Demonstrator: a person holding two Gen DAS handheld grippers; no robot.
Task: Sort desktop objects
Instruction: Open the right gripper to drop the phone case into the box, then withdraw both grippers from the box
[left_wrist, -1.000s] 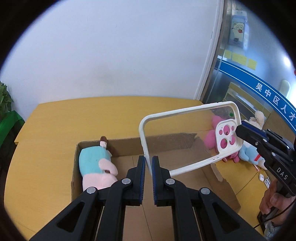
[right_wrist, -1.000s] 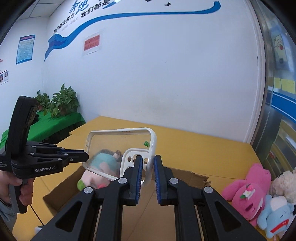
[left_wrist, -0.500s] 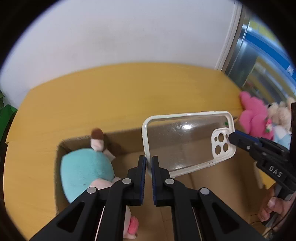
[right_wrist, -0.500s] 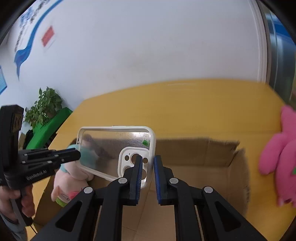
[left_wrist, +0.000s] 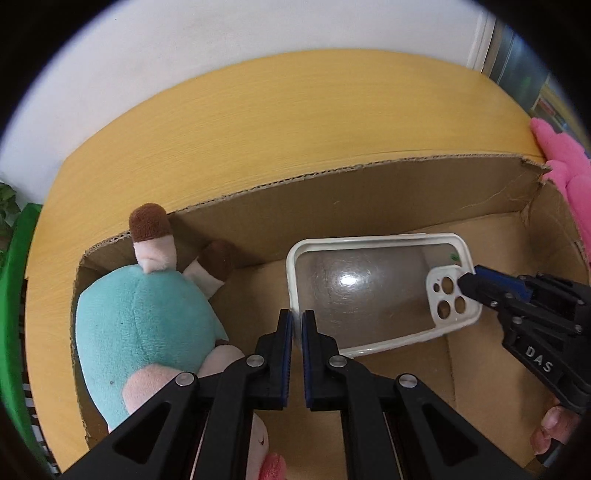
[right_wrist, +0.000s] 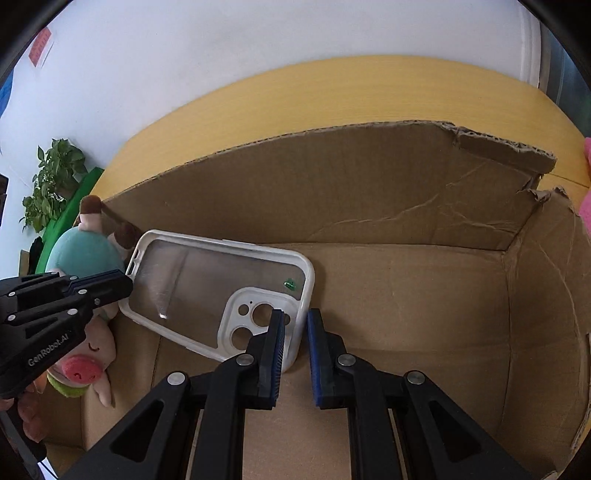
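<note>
A clear phone case (left_wrist: 369, 288) with a white rim hangs low inside the cardboard box (left_wrist: 332, 206). My left gripper (left_wrist: 297, 321) is shut on its left short edge. My right gripper (right_wrist: 295, 321) has its jaws a little apart around the case's camera end (right_wrist: 258, 317); the case edge sits between the pads. In the right wrist view the case (right_wrist: 207, 288) lies tilted over the box floor (right_wrist: 406, 314). A teal and pink plush toy (left_wrist: 144, 321) lies in the box's left end.
The box stands on a yellow wooden table (left_wrist: 258, 129). A pink plush toy (left_wrist: 565, 162) lies outside the box's right end. A potted plant (right_wrist: 51, 181) and a green cloth stand beyond the table's left side. A white wall is behind.
Both grippers have lowered the phone case down into the box. My right gripper's jaws have opened slightly.
</note>
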